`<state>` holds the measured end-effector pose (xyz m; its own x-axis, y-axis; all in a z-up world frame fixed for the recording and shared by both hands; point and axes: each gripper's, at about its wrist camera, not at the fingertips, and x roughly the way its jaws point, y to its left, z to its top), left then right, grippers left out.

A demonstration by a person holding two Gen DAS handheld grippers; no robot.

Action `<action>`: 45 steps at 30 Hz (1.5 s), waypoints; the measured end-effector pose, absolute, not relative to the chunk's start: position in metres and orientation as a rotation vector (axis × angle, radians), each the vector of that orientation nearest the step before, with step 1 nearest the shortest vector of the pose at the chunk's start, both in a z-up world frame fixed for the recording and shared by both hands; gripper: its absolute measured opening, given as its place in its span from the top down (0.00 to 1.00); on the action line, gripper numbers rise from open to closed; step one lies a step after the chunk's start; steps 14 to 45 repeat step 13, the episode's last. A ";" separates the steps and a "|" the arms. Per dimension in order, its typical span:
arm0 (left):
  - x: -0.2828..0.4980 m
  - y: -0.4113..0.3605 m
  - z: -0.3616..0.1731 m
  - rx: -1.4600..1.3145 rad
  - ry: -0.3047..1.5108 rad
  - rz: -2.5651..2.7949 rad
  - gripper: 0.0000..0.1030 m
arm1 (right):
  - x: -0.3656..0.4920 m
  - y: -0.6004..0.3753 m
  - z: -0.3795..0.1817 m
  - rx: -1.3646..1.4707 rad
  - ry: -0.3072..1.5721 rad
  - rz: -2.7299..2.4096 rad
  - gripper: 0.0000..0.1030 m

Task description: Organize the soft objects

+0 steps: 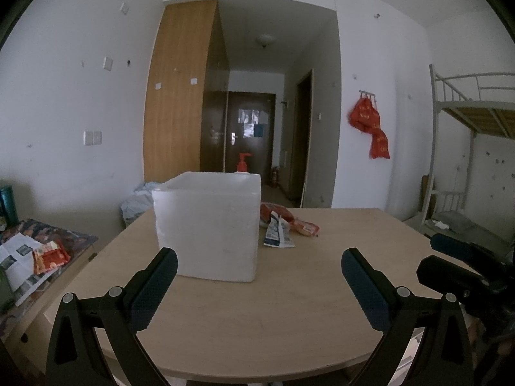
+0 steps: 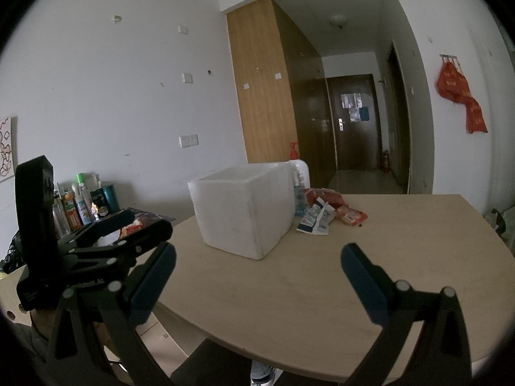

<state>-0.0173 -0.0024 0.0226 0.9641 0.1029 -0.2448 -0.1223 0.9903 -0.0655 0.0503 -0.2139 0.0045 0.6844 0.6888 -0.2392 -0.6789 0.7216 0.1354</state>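
Observation:
A white foam box [image 1: 207,225] stands open-topped on the light wood table [image 1: 257,315]; it also shows in the right wrist view [image 2: 244,209]. Beside its right side lie soft snack packets: a blue-white one [image 1: 277,233] [image 2: 317,218] and red ones [image 1: 305,226] [image 2: 351,215]. My left gripper [image 1: 259,268] is open and empty, in front of the box over the table. My right gripper [image 2: 257,263] is open and empty, over the table's near part, to the right of the left one.
A pump bottle [image 2: 301,186] stands behind the box. A side desk on the left holds papers and a red packet [image 1: 50,259], and several bottles [image 2: 83,202]. A bunk bed [image 1: 473,148] stands at the right. Red bags [image 1: 370,125] hang on the wall.

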 end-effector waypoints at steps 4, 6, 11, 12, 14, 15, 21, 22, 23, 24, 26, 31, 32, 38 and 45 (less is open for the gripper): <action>-0.018 -0.003 0.024 -0.078 0.242 0.115 0.01 | 0.050 -0.214 0.005 0.036 0.285 0.765 0.00; -0.018 -0.004 0.024 -0.075 0.242 0.118 0.01 | 0.049 -0.214 0.005 0.036 0.282 0.768 0.00; -0.018 -0.004 0.026 -0.069 0.231 0.115 0.01 | 0.050 -0.214 0.005 0.037 0.284 0.766 0.00; -0.018 -0.004 0.025 -0.068 0.230 0.118 0.01 | 0.050 -0.213 0.005 0.036 0.285 0.765 0.00; -0.018 -0.005 0.025 -0.066 0.230 0.116 0.01 | 0.050 -0.213 0.005 0.036 0.285 0.764 0.00; -0.018 -0.005 0.025 -0.066 0.230 0.116 0.01 | 0.050 -0.213 0.005 0.036 0.285 0.764 0.00; -0.018 -0.005 0.025 -0.066 0.230 0.116 0.01 | 0.050 -0.213 0.005 0.036 0.285 0.764 0.00; -0.018 -0.005 0.025 -0.066 0.230 0.116 0.01 | 0.050 -0.213 0.005 0.036 0.285 0.764 0.00; -0.018 -0.005 0.025 -0.066 0.230 0.116 0.01 | 0.050 -0.213 0.005 0.036 0.285 0.764 0.00; -0.018 -0.005 0.025 -0.066 0.230 0.116 0.01 | 0.050 -0.213 0.005 0.036 0.285 0.764 0.00; -0.018 -0.005 0.025 -0.066 0.230 0.116 0.01 | 0.050 -0.213 0.005 0.036 0.285 0.764 0.00; -0.018 -0.005 0.025 -0.066 0.230 0.116 0.01 | 0.050 -0.213 0.005 0.036 0.285 0.764 0.00; -0.018 -0.005 0.025 -0.066 0.230 0.116 0.01 | 0.050 -0.213 0.005 0.036 0.285 0.764 0.00; -0.018 -0.005 0.025 -0.066 0.230 0.116 0.01 | 0.050 -0.213 0.005 0.036 0.285 0.764 0.00; -0.018 -0.005 0.025 -0.066 0.230 0.116 0.01 | 0.050 -0.213 0.005 0.036 0.285 0.764 0.00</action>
